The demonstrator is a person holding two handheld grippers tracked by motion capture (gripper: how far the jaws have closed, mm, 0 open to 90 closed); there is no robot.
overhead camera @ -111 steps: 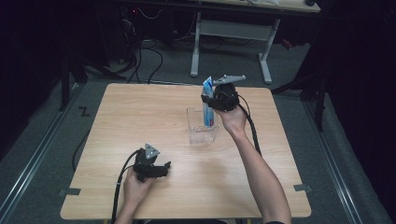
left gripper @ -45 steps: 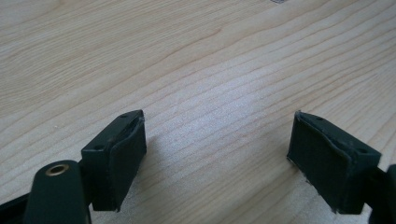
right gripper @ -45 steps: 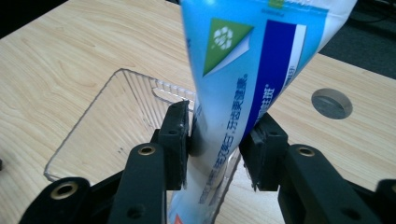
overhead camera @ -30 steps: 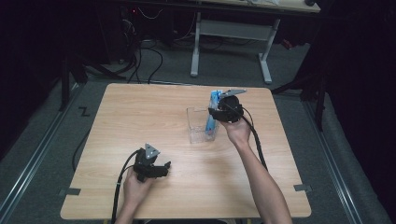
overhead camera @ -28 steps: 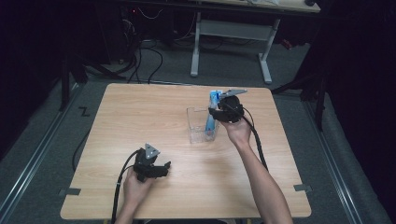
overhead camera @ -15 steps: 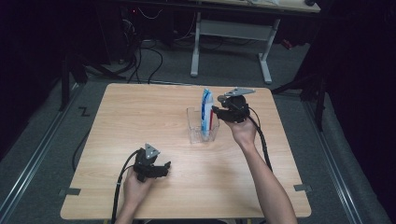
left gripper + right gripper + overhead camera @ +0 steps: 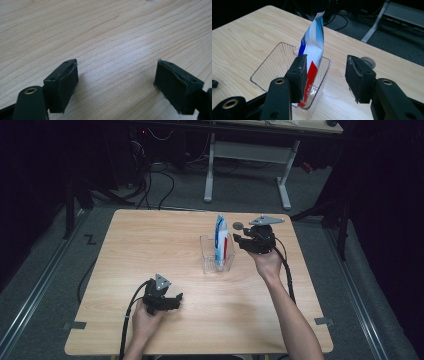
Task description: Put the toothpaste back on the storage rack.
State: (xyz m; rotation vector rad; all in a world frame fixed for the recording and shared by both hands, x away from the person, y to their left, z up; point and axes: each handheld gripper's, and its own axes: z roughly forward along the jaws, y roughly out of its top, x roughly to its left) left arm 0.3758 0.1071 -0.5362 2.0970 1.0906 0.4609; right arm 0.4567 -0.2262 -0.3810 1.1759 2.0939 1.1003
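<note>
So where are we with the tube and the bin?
Done: the tube stands upright in the clear bin, leaning on its wall. In hand: the right gripper has just been opening; its jaws stand apart, nothing pinched between them. The left gripper is open over bare table. Left: probably just pulling the right hand clear.

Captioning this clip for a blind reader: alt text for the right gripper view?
A blue, white and red pouch stands upright in a clear bin on a wooden table. The right tongs are open, with nothing between them.

Right hand-held gripper (image 7: 239, 240) released tube (image 7: 220, 240), opening, withdrew.
</note>
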